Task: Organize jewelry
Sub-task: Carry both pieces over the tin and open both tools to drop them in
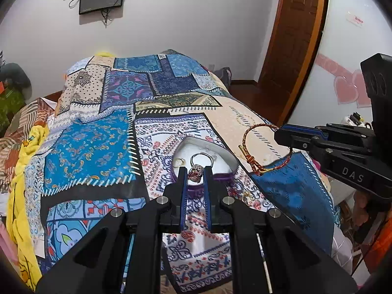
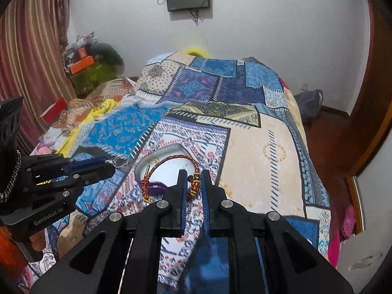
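1. Landmark: white jewelry box [image 1: 227, 161], open, lying on the patchwork bedspread [image 1: 98, 144]. A small gold ring [image 1: 180, 162] lies inside it.
2. Left gripper [image 1: 195, 172]: jaws nearly closed, pinching a silver ring with a pink stone [image 1: 196, 171] at the stone end. The ring hangs over the near edge of the box, band pointing inward.
3. Right gripper [image 2: 194, 183]: jaws narrowly parted, clamped on the beaded knot of a red and gold braided bracelet [image 2: 171, 160]. The loop hangs over the box, above its near rim.
4. Risk: both pieces crowd the same opening; releasing together could tangle ring and bracelet, or the grippers could knock each other.
5. Risk: the ring is gripped by its stone, a small faceted surface; it may twist and drop outside the box onto the soft cover, where it would be hard to find.
6. Risk: the bracelet's loose clasp end [image 2: 146, 170] may snag the box rim and tip the box.
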`<control>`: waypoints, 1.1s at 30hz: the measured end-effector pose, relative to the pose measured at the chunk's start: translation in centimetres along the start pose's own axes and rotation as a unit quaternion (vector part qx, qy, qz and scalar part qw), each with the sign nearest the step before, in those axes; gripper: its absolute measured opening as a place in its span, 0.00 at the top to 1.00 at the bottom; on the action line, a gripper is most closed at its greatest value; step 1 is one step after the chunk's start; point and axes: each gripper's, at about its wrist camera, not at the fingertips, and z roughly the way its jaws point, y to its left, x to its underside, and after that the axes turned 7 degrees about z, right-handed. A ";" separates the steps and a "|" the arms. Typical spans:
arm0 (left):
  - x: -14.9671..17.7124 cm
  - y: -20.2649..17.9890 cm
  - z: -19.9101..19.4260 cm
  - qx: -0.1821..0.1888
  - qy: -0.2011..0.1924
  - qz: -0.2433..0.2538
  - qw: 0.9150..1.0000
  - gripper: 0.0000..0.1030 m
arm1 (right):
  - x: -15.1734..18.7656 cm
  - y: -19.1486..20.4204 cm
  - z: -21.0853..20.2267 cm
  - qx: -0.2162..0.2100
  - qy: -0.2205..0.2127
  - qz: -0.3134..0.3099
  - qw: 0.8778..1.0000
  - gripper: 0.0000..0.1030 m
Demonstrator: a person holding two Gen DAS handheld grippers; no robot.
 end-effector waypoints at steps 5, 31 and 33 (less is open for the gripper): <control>-0.3 1.1 0.5 -0.005 -0.001 -0.009 1.000 0.90 | -0.6 0.4 1.3 -0.005 0.003 -0.001 1.000 0.91; -0.6 2.0 6.3 0.030 0.039 -0.005 0.999 0.90 | -1.4 1.2 8.5 -0.012 0.085 -0.035 0.996 0.90; -0.6 1.9 6.7 0.031 0.043 -0.002 0.999 0.90 | -1.3 1.2 8.6 -0.013 0.088 -0.038 0.995 0.90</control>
